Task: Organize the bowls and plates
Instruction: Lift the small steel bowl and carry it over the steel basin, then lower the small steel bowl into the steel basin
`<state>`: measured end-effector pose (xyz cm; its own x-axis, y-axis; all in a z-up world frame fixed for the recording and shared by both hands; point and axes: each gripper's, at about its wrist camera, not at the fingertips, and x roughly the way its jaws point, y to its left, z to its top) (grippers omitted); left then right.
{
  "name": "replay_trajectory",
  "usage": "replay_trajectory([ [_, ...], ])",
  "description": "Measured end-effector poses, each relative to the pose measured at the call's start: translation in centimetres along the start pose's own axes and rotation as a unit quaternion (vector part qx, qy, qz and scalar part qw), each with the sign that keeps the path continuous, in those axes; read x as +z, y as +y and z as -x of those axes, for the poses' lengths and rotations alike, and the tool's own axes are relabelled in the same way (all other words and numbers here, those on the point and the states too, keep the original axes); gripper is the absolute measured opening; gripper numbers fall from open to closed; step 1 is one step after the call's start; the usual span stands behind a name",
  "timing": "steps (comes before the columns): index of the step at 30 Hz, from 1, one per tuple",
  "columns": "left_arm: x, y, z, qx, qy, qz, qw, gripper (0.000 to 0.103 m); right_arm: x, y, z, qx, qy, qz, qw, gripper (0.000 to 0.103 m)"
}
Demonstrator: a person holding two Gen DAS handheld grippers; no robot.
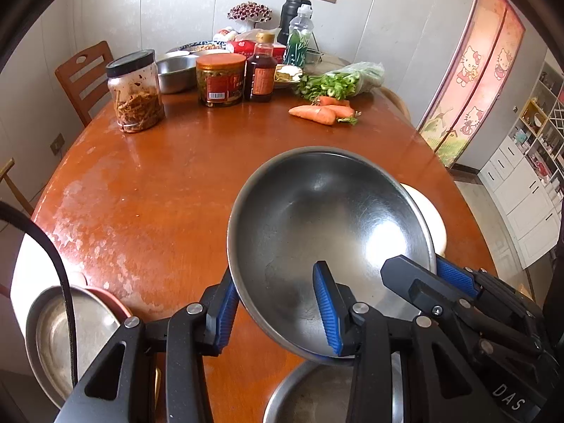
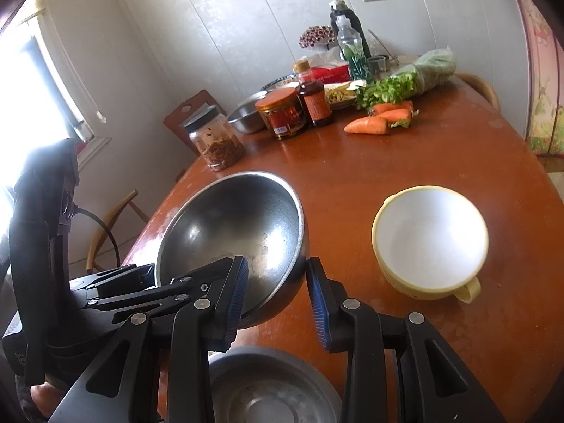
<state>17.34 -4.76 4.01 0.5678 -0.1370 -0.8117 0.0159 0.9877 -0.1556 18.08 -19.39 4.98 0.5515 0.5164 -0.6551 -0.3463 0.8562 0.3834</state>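
A steel bowl [image 1: 328, 232] hangs tilted above the wooden table [image 1: 169, 183], held by both grippers. My left gripper [image 1: 278, 313] is shut on its near rim, one finger outside and one inside. My right gripper [image 2: 278, 299] is shut on its right rim; it also shows in the left wrist view [image 1: 423, 282]. The bowl shows in the right wrist view [image 2: 229, 232]. Another steel bowl [image 2: 271, 391] sits directly below, also seen in the left wrist view [image 1: 317, 394]. A white bowl with a yellow rim and handle [image 2: 430, 239] stands to the right.
A steel plate on a red dish [image 1: 67, 335] lies at the near left edge. Jars [image 1: 137, 91], a sauce bottle [image 1: 261, 70], a steel basin [image 1: 176, 70], carrots [image 1: 320, 111] and greens [image 1: 338, 83] crowd the far side. Wooden chairs [image 1: 88, 74] stand around.
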Motion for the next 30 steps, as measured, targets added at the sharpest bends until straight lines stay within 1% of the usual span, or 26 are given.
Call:
replay_trajectory([
  [13,-3.5,-1.6,2.8,0.008,-0.020,-0.011,0.9997,0.041,-3.0,0.6,3.3,0.006,-0.018,0.009,1.000,0.037],
  [30,-7.4,-3.6,4.8,0.018,-0.025,-0.023,0.9993,0.041,-7.0,0.8,6.4,0.010,-0.024,0.018,1.000,0.037],
])
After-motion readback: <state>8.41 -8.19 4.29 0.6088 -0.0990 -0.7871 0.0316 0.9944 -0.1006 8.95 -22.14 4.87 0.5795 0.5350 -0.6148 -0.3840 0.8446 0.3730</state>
